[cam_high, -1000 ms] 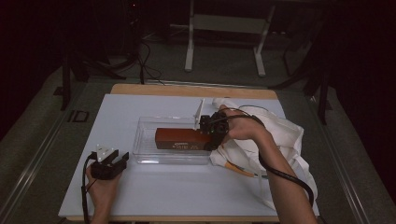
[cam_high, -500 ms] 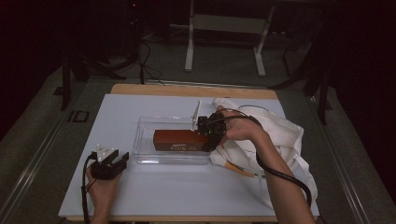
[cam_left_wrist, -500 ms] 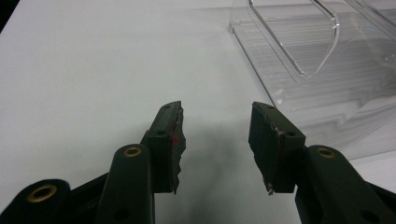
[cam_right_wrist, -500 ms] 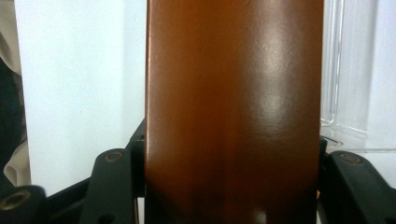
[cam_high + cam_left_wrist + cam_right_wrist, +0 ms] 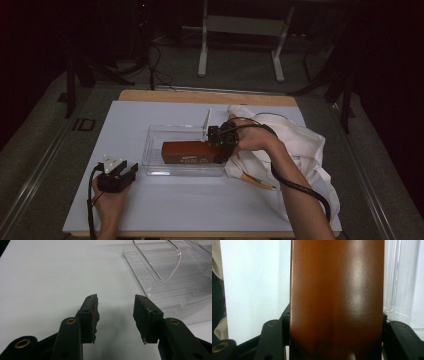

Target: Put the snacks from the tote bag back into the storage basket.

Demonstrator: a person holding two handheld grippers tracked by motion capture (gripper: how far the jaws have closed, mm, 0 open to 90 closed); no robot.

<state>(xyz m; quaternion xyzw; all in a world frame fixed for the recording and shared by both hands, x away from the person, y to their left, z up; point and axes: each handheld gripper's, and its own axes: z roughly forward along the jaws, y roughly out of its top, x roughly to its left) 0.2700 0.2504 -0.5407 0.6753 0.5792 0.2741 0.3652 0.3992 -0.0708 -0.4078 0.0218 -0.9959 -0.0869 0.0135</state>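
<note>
A glossy brown box [image 5: 190, 152] lies lengthwise inside a clear plastic bin [image 5: 155, 137] at the middle of the white table. My right gripper [image 5: 220, 145] is shut on the box's right end. In the right gripper view the brown box [image 5: 337, 297] runs up between both jaws, with the bin's clear wall [image 5: 397, 290] beside it. My left gripper [image 5: 127, 175] rests on the table to the left of the bin's front corner. Its jaws stand open with nothing between them [image 5: 115, 312], and the clear bin [image 5: 175, 277] lies just ahead of it to the right.
A crumpled white cloth bag [image 5: 310, 150] with an orange strap [image 5: 255, 181] lies right of the bin, under my right forearm. The white tabletop [image 5: 200, 210] is bare in front. A metal stand [image 5: 240, 30] is on the floor beyond the table.
My right gripper and the brown box have shifted slightly left and lower within the bin. The left gripper has stayed where it was.
</note>
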